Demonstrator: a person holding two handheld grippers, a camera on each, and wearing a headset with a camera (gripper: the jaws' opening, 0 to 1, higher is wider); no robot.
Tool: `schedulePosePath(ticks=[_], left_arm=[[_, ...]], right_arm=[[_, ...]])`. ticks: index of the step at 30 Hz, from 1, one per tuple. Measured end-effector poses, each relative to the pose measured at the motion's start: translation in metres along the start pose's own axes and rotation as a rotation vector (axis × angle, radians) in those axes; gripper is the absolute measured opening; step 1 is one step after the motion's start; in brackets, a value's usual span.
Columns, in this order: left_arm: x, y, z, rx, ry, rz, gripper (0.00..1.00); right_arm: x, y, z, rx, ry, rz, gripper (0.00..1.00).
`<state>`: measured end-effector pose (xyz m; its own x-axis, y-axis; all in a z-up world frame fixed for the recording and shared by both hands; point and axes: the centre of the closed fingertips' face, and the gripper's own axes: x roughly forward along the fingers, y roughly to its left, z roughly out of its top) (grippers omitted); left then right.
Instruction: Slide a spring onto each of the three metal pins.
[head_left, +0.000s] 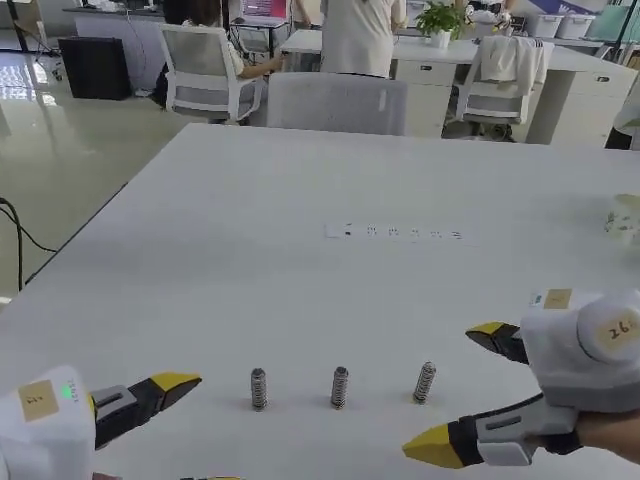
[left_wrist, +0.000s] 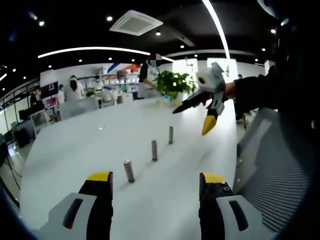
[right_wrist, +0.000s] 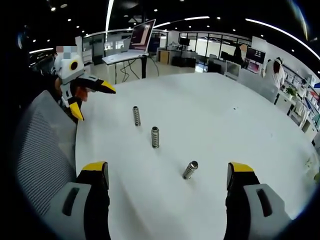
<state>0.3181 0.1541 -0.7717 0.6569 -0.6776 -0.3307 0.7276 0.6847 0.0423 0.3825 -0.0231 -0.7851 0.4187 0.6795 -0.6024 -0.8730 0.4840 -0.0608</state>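
Left tongs (left_wrist: 157, 177) and right tongs (head_left: 455, 388) gape, three springs (head_left: 340, 387) standing between.

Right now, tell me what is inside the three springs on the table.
A rounded metal tip shows atop the right spring, likely a pin. Coils of the left spring and middle spring hide their insides; no pin shaft is visible.

Left tongs (left_wrist: 157, 177) gaping, level — right tongs (right_wrist: 169, 167) gaping too, facing inward.
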Motion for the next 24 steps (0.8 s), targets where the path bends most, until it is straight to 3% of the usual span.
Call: schedulePosePath(ticks=[11,15,21,24], left_arm=[[0.000,0.000,0.000,-0.010,-0.006,0.003,0.66],[0.000,0.002,-0.002,-0.025,-0.004,0.008,0.66],[-0.001,0.008,-0.005,-0.092,-0.035,0.023,0.67],[-0.003,0.013,-0.007,-0.112,-0.045,0.039,0.67]], right_arm=[[-0.010,0.002,-0.013,0.033,-0.072,0.018,0.97],[-0.011,0.004,-0.019,0.000,-0.102,0.011,0.95],[-0.013,0.005,-0.017,-0.005,-0.213,0.003,0.95],[-0.013,0.001,-0.018,-0.001,-0.234,-0.018,0.96]])
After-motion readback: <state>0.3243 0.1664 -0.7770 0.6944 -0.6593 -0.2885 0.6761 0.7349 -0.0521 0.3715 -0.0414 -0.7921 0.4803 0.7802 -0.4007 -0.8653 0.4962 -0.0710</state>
